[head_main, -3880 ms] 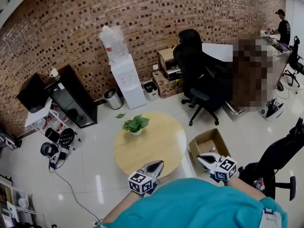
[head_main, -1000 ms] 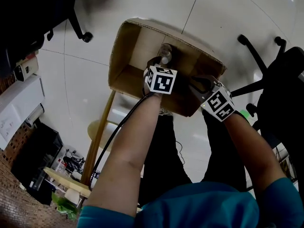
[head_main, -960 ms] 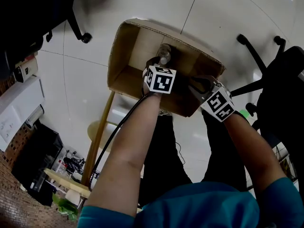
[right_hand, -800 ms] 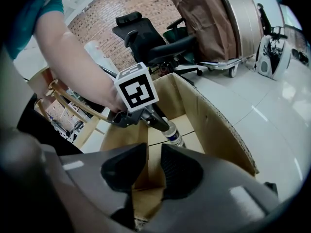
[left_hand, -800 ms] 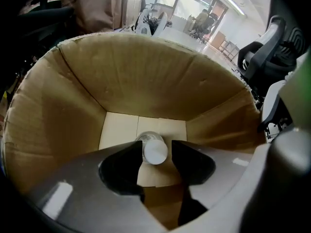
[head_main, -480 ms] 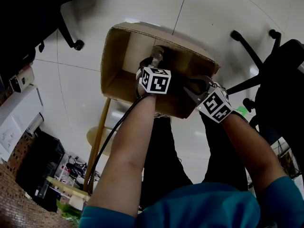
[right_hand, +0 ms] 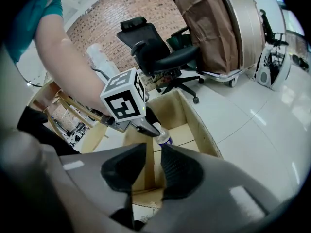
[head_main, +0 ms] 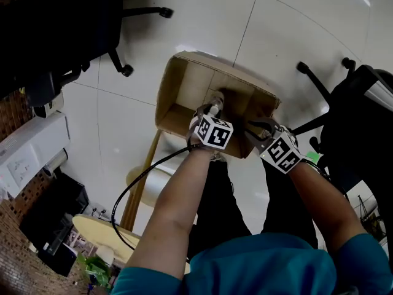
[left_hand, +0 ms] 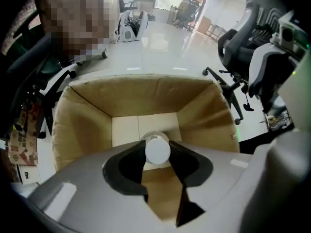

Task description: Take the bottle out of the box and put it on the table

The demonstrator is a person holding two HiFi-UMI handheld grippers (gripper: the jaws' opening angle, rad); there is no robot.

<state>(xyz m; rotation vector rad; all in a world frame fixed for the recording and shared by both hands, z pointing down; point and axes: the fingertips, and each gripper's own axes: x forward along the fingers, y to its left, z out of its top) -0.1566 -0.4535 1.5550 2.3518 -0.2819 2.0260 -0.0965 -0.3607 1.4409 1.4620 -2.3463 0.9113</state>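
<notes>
White-capped bottle gripped between just-closing left gripper fingers, inside cardboard box.

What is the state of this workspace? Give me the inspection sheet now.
Surface: white tiled floor beneath the open box.
Job's things: bottle upright in the box; table edge at lower left.
Clutter: green plant by the table.
Grippers: left gripper has just been closing, now shut on the bottle's cap; right gripper jaws narrowly apart at the box wall, grip unclear.
Cables: black cable trailing from the left gripper.
Surroundings: office chairs on both sides.
</notes>
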